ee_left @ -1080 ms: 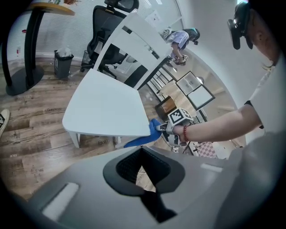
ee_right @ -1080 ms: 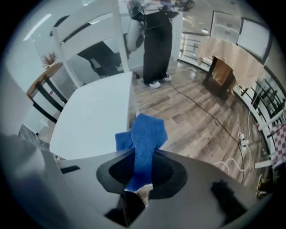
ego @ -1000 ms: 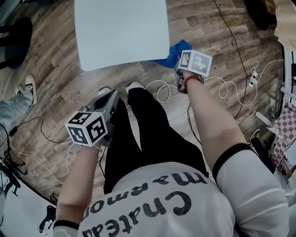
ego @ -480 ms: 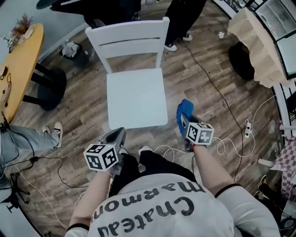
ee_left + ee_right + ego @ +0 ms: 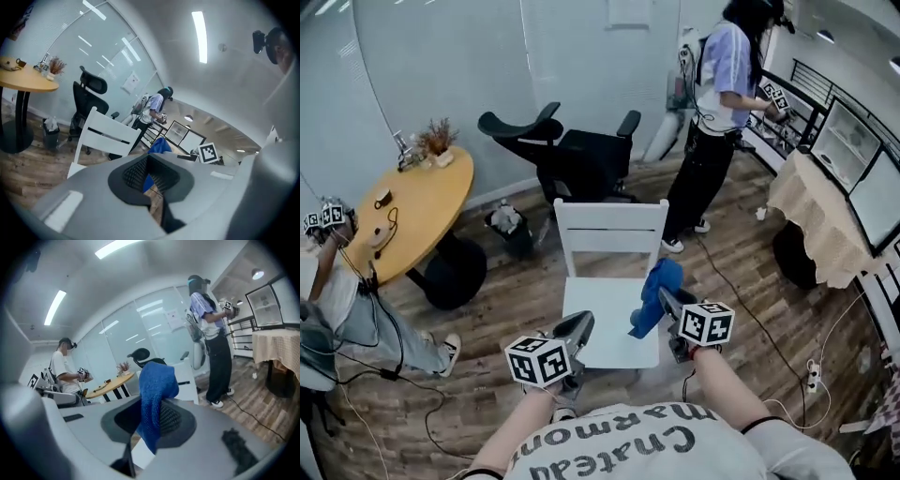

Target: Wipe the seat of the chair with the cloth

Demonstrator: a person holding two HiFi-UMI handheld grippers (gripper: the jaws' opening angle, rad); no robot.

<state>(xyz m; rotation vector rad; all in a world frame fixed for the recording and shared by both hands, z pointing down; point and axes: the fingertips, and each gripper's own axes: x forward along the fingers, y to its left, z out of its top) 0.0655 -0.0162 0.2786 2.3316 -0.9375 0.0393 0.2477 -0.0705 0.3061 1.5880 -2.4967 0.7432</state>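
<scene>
head view: one white chair (image 5: pixel 609 314); one blue cloth (image 5: pixel 654 292) at the seat's right edge, hanging from the right claw (image 5: pixel 667 302); left claw (image 5: pixel 575 330) by the front edge | left gripper view: jaws almost together, nothing between | right gripper view: jaws clamped on the cloth; two bystanders, one standing (image 5: pixel 211 333), one left (image 5: pixel 63 366)

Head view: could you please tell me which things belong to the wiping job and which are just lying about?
Job: white chair; blue cloth, clamped in the right gripper.
Lying about: round wooden table; black office chair; cloth-covered table.
</scene>
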